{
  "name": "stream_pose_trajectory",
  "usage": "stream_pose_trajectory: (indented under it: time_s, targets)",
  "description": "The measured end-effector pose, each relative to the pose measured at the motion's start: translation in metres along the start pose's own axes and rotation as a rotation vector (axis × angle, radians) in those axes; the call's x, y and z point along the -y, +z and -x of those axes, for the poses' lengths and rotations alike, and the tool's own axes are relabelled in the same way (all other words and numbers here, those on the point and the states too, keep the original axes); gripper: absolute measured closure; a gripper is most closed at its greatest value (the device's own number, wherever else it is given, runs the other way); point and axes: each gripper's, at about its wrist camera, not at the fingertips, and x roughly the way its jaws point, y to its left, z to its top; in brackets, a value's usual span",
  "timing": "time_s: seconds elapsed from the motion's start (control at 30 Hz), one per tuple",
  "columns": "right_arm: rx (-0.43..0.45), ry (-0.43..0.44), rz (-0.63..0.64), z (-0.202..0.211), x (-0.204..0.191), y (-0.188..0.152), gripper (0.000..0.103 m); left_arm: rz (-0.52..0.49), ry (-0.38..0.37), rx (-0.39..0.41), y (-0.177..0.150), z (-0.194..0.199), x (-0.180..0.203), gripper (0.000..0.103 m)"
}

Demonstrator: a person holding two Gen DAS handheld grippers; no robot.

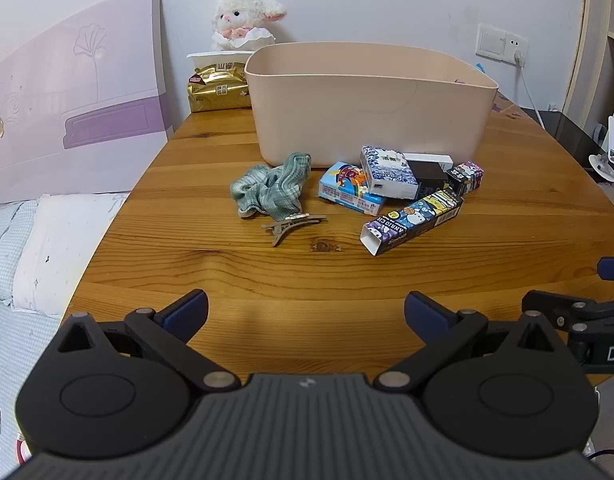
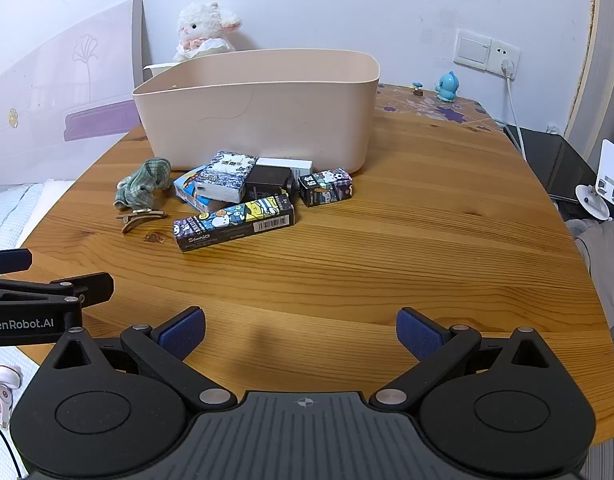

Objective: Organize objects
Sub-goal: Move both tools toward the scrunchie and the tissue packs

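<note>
A beige plastic bin [image 1: 371, 108] [image 2: 263, 108] stands on the round wooden table [image 1: 307, 272]. In front of it lie a green checked scrunchie [image 1: 273, 186] [image 2: 145, 184], a metal hair clip [image 1: 293, 224] [image 2: 141, 217], a long cartoon box [image 1: 413, 216] [image 2: 235, 220], a blue-white patterned box [image 1: 389, 172] [image 2: 227, 176], a light blue box [image 1: 349, 190], a black box [image 2: 269, 182] and a small dark cartoon box [image 1: 467, 176] [image 2: 325, 187]. My left gripper [image 1: 306, 316] and right gripper [image 2: 301, 332] are open and empty, low over the near table edge, well short of the objects.
A plush lamb [image 1: 243, 20] and a gold snack bag [image 1: 219, 88] sit behind the bin. A blue figurine [image 2: 449, 87] stands at the far right. A bed [image 1: 39, 248] lies left of the table. A wall socket with a cable [image 2: 507, 68] is at the right.
</note>
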Motion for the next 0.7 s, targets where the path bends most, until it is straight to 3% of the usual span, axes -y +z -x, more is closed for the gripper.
stream_pose_trajectory:
  time_s: [0.7]
  targets:
    - [0.007, -0.011, 0.003, 0.0015, 0.0000, 0.0008, 0.000, -0.009, 0.004, 0.006, 0.0012, -0.0009, 0.0009, 0.000]
